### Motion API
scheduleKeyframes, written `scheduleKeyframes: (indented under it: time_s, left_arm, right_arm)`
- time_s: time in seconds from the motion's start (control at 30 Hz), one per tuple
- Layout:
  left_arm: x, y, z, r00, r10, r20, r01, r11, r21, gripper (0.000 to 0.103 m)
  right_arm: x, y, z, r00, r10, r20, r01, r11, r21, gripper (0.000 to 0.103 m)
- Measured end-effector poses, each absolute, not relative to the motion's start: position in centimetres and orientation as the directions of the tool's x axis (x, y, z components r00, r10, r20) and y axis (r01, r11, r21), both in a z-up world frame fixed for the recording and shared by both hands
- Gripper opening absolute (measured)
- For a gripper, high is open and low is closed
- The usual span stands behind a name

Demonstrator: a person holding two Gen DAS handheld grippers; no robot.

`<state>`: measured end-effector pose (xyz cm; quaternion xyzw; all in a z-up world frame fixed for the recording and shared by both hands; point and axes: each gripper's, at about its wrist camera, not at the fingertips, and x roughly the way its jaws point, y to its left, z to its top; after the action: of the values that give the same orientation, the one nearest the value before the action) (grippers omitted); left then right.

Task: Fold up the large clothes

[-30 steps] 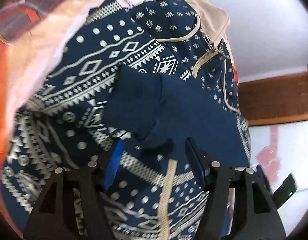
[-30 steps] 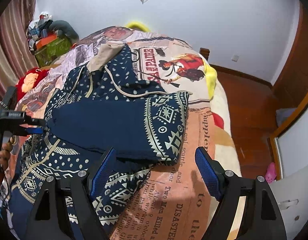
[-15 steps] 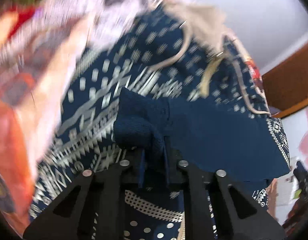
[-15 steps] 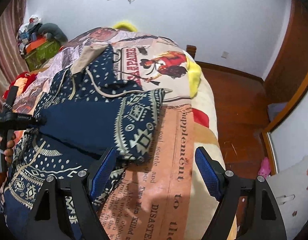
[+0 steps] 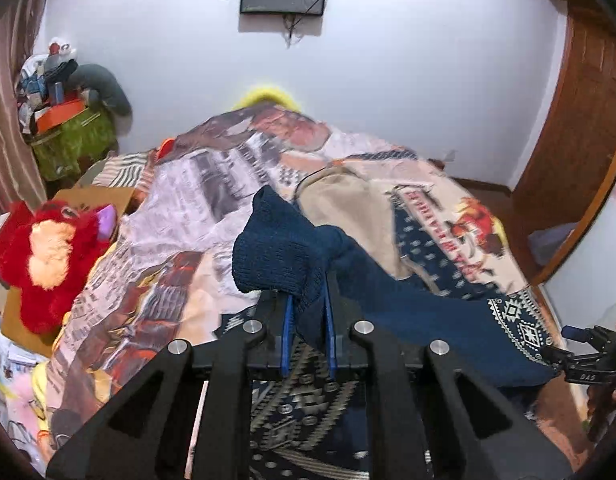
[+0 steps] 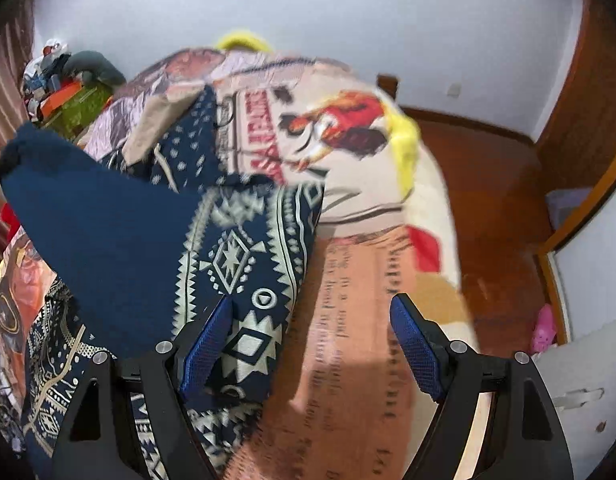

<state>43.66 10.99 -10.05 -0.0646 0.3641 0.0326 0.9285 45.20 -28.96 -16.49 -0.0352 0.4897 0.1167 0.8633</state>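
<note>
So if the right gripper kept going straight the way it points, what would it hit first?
Most likely the printed bedspread, which fills the gap ahead of the open right gripper. The patterned hoodie's edge lies beside its left finger; depth is unclear.

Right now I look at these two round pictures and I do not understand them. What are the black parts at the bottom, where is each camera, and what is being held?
A person holds a two-finger tool in each hand, and each tool carries a wide-angle camera looking along its fingers. The black parts are those fingers.

In the left tool's picture, the left gripper is closed on the plain navy cuff of a sleeve and holds it above the bed.

In the right tool's picture, the right gripper is open and holds nothing; one blue pad lies against the sleeve's patterned part.

On the bed lies a printed blanket, and on it the navy patterned hoodie with a beige hood. A red plush toy sits beside the bed.
</note>
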Motion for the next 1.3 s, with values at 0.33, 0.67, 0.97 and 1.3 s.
scheduleKeyframes:
  time_s: [0.33,0.67,0.97,1.3]
  left_arm:
    - [44.1,15.4,-22.9,0.524,0.089,-0.847,-0.177,0.984,-0.006,0.013]
    - [42.2,16.3,-27.7,0.425,0.065,-0.903,-0.164,0.986,-0.006,0.039]
    - [39.5,17.2,-25.0,0.39,0.084,-0.917,-0.107,0.993,0.045,0.055]
    - [40.8,17.4,-16.1,0.501,0.08,-0.862,-0.064,0.996,0.055,0.066]
  right_arm:
    - [45.4,-24.6,-19.7,0.411,0.183,-0.893,-0.324,0.945,0.045,0.08]
    - [45.1,-23.5,-21.2,0.414,0.127,-0.901,-0.367,0.93,-0.038,0.082]
    - [44.6,-23.8,-18.5,0.431,0.139,-0.892,-0.373,0.927,-0.035,0.082]
    - [45.6,-22.4,-10.5,0.562,0.213,-0.8,-0.407,0.912,-0.043,0.082]
